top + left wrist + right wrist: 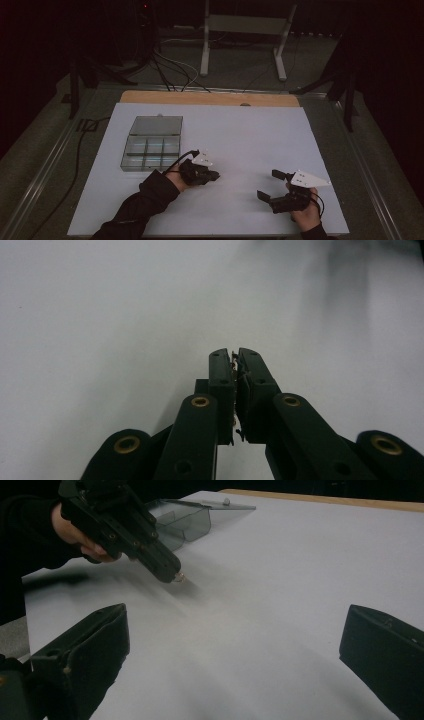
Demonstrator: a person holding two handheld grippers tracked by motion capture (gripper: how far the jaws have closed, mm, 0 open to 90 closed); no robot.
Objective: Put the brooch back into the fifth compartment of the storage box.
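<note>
I am holding the left gripper [214, 175] just right of the clear smoky plastic compartment box [152, 143] with its lid lying open, and its jaws are pressing together on a tiny glinting piece [179, 577]; it looks like a small metal part, though it is too small to be sure. I judge the pickup as done and the drop into a compartment as remaining. The compartments are looking empty from above. I am keeping the right gripper [272, 186] farther right of the box, jaws spread apart, carrying nothing, over the white table sheet [250, 135].
</note>
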